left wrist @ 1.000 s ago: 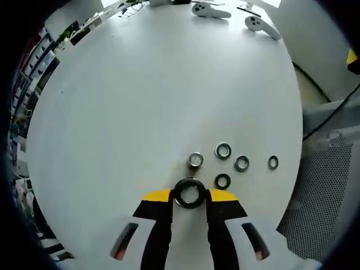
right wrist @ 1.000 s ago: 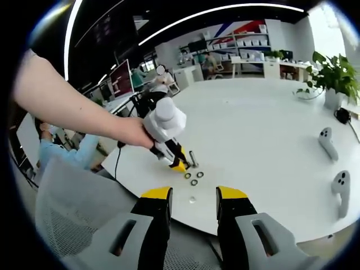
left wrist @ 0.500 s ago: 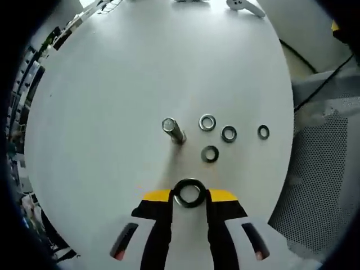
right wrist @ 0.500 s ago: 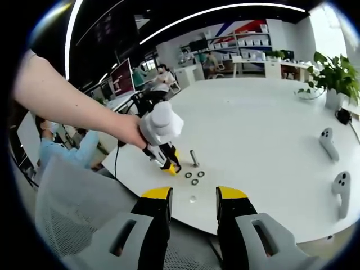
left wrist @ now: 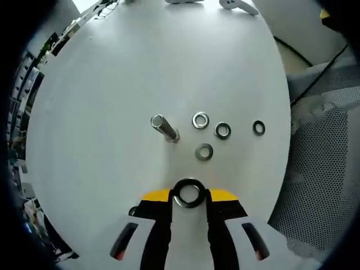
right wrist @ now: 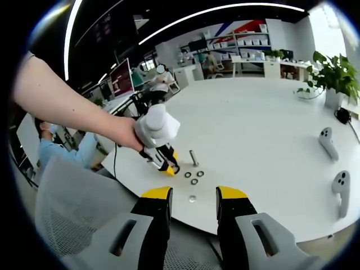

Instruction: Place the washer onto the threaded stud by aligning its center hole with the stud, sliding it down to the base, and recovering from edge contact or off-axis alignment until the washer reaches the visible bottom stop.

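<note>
In the left gripper view my left gripper (left wrist: 189, 194) is shut on a dark metal washer (left wrist: 189, 192), held flat between the yellow-tipped jaws. The threaded stud (left wrist: 164, 127) stands on the white table (left wrist: 112, 84), up and to the left of the held washer and apart from it. In the right gripper view the stud (right wrist: 193, 158) rises from the table just right of the left gripper (right wrist: 167, 167), which a person's hand holds. My right gripper (right wrist: 193, 197) is open, back from the table edge, with nothing between its jaws.
Several loose washers (left wrist: 223, 130) lie right of the stud, one (left wrist: 259, 127) near the table edge. Game controllers (right wrist: 329, 143) and a potted plant (right wrist: 332, 76) sit at the far side. A mesh chair back (left wrist: 320, 169) stands beside the table. People sit at desks behind.
The left gripper has drawn back from the stud with the washer still held; the stud now sits farther up and left in its view. The right gripper has not moved.
</note>
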Motion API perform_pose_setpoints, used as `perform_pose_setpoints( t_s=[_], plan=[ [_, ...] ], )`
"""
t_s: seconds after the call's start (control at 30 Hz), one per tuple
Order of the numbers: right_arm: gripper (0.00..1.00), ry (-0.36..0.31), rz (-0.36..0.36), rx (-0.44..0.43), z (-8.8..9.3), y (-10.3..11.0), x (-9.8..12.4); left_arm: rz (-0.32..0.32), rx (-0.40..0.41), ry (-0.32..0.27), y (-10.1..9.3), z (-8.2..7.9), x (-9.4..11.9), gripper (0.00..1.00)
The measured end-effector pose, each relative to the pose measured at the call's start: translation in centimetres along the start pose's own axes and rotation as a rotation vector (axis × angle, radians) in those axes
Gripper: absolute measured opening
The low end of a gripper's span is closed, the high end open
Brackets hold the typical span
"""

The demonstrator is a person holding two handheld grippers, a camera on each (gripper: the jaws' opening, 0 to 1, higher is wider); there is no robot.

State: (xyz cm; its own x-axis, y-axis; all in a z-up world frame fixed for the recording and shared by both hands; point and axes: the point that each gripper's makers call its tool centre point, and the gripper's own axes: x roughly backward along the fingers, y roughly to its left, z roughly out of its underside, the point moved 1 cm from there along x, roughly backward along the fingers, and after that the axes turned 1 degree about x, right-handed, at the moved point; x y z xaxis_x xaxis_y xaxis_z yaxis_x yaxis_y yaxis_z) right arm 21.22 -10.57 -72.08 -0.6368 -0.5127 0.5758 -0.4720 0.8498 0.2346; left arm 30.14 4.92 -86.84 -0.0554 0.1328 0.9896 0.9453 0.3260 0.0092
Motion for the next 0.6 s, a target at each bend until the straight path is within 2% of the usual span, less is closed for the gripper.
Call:
perform_pose_setpoints(
  t_s=[0.17,0.23,0.43,0.6],
  plan=[
    [0.33,-0.003,0.002,-0.004,-0.03,-0.01,0.03,-0.007,0.020,0.007,0.08,0.05,-0.07,0.21],
    [0.33,0.000,0.002,-0.001,0.02,0.03,0.04,-0.011,0.067,0.007,0.16,0.09,-0.03,0.21],
    [0.33,0.000,0.001,-0.001,0.00,0.06,0.02,-0.023,0.124,-0.026,0.17,0.43,0.09,0.21],
    [0.33,0.009,-0.004,0.006,0.11,0.18,-0.05,-0.020,0.128,-0.039,0.12,0.44,0.15,0.21]
  ],
)
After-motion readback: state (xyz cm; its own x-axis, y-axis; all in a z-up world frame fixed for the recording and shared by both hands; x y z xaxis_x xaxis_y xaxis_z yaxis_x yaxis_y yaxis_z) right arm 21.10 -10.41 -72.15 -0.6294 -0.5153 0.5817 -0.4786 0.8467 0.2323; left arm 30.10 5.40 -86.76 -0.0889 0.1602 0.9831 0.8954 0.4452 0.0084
